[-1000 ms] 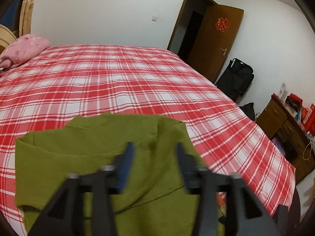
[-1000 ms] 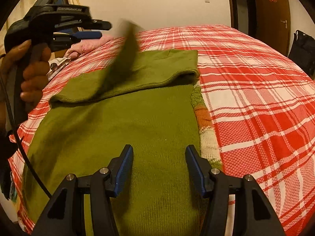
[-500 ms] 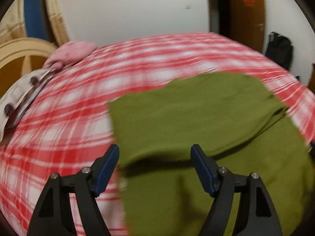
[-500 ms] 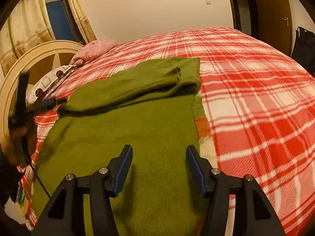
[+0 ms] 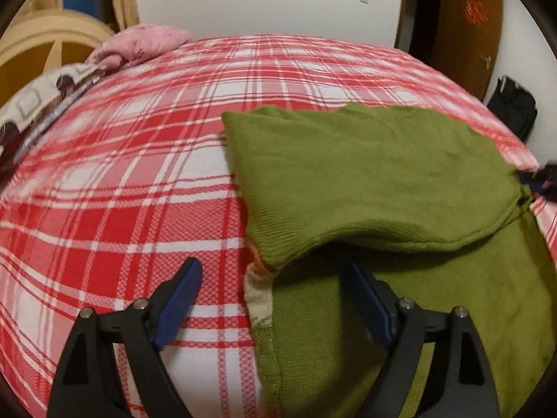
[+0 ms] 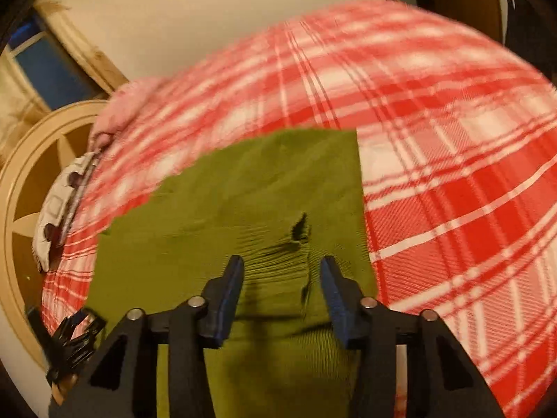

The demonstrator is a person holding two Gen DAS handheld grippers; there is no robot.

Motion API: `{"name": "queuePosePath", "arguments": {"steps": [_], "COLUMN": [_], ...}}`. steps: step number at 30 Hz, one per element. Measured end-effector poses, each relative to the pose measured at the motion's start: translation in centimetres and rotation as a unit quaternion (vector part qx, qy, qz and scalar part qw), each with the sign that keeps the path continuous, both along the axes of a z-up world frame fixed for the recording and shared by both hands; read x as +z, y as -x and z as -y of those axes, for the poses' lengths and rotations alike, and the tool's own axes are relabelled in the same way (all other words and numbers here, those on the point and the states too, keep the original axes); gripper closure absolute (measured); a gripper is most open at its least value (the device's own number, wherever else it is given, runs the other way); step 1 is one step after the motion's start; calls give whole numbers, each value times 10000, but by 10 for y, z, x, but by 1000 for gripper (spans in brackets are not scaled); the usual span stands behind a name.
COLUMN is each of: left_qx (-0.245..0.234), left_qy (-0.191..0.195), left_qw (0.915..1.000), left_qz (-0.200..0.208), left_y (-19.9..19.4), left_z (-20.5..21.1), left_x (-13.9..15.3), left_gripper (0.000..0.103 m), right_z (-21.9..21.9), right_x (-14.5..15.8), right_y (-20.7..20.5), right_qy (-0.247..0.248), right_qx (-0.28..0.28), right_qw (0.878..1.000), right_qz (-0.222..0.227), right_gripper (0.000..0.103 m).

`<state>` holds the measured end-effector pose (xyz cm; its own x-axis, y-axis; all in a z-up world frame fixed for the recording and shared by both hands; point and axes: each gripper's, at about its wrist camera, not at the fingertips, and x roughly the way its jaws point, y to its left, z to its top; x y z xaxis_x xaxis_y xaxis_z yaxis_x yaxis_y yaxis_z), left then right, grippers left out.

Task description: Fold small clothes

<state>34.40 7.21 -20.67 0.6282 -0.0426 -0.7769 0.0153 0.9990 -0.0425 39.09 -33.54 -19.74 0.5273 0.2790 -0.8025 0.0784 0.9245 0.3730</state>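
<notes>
Up close, the left gripper (image 5: 268, 296) is wide open and holds nothing, low over the edge of one green sweater (image 5: 376, 174). The right gripper (image 6: 281, 289) is open too, with knit bunched between its blue fingers (image 6: 231, 289), though the blur makes it hard to tell if it pinches. The sweater is soft, light and floppy, so grab a thick folded edge or corner. It lies folded over itself on one red checked bed (image 5: 139, 174). Far back sits one pink pillow (image 5: 146, 40)
</notes>
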Motion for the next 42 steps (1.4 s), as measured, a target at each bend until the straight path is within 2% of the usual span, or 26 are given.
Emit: {"name": "queuePosePath", "arguments": {"steps": [2, 3, 4, 7, 10, 13, 15, 18, 20, 22, 23, 26, 29, 31, 34, 37, 39, 42], "left_qx": [89, 148, 211, 357, 347, 333, 321, 318, 397, 604, 707, 836, 811, 593, 348, 295, 322, 487], "left_qy": [100, 101, 105, 147, 126, 61, 85, 98, 134, 255, 362, 430, 386, 262, -451, -946, -907, -371], "left_qw": [9999, 9998, 9997, 9993, 9993, 9994, 9994, 9994, 9991, 9976, 9963, 9940, 9917, 9934, 9957, 9948, 9954, 9980], "left_qz": [33, 36, 32, 22, 3, -14, -25, -20, 84, 224, 317, 550, 924, 950, 737, 221, 14, -139], "left_y": [1, 1, 0, -1, -3, -3, -3, -3, 0, 8, 12, 20, 21, 9, -16, -38, -40, -40], "left_z": [-5, -7, -8, -12, -13, -12, -13, -13, -16, -24, -28, -31, -22, -9, 15, 19, 11, -10], "left_x": [-1, -2, -2, -4, -5, -5, -6, -5, -3, 3, 7, 20, 40, 49, 41, 14, 0, -5], "left_gripper": [16, 16, 16, 16, 15, 13, 12, 11, 11, 11, 11, 11, 11, 7, 4, 5, 3, 0], "right_z": [-9, -15, -19, -24, -20, -11, -18, -22, -16, -13, -13, -30, -55, -73, -86, -86, -78, -65], "right_x": [-2, 0, 3, 24, 39, 32, 13, 3, 7, 14, 21, 40, 46, 42, 28, 6, -7, -8], "right_y": [2, 4, 7, 19, 21, 11, 5, 10, 15, 21, 27, 34, 28, 20, 7, -3, -4, 4], "right_qy": [267, 461, 621, 1109, 1478, 1633, 1767, 1945, 1790, 1670, 1656, 1914, 1972, 1935, 2045, 2122, 2172, 1933], "right_qx": [61, 113, 131, 61, -160, -293, 62, 136, 57, -81, -114, 115, 533, 817, 923, 876, 772, 730], "right_qw": [9996, 9988, 9978, 9920, 9856, 9844, 9839, 9805, 9833, 9851, 9845, 9769, 9737, 9725, 9703, 9715, 9722, 9771], "right_qz": [43, 106, 178, 602, 807, 587, 261, 244, 323, 412, 563, 948, 1006, 1002, 900, 590, 409, 498], "right_gripper": [86, 95, 97, 100, 100, 100, 99, 98, 91, 62, 58, 57, 57, 57, 57, 57, 57, 56]}}
